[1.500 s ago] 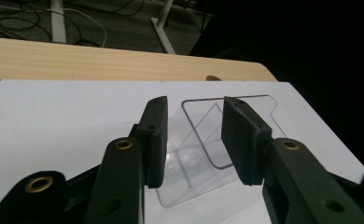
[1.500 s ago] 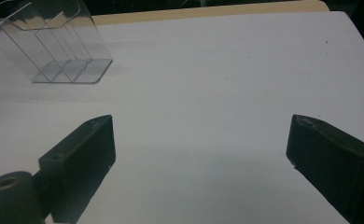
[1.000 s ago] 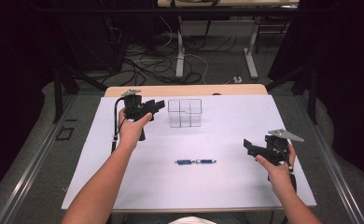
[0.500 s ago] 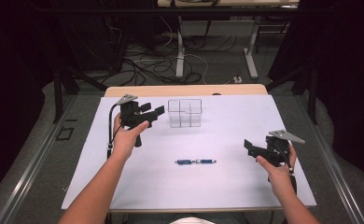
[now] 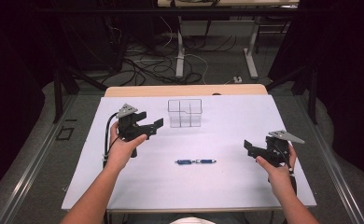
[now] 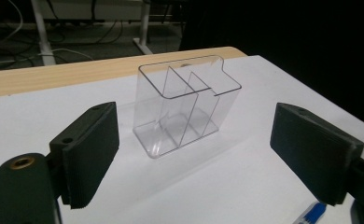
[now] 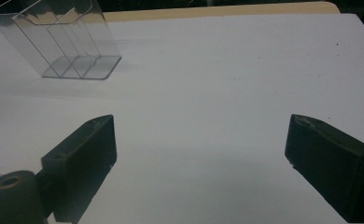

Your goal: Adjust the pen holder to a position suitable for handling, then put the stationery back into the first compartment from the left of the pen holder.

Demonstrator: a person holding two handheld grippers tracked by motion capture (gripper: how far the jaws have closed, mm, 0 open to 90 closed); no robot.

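A clear plastic organizer [image 5: 185,112] with several compartments stands empty and upright at the far middle of the white table [image 5: 217,186]. A blue pen [image 5: 195,162] lies flat in front of it, near the table's centre. My left gripper [image 5: 156,127] is open, held left of the organizer and pointing at it; the organizer [image 6: 185,103] stands ahead between the wide-apart jaws, and the pen's tip [image 6: 313,213] peeks in at the lower right. My right gripper [image 5: 250,148] is open at the right side, jaws empty, with the organizer [image 7: 59,39] far off at the upper left.
A wooden strip [image 5: 185,90] runs along the table's far edge. Beyond it the floor carries cables [image 5: 147,65] and desk legs [image 5: 180,42]. Bare white surface lies around the pen and between the two grippers.
My left gripper has drifted down and toward me, away from the table's far edge, still open. The right gripper, the pen and the organizer have stayed put.
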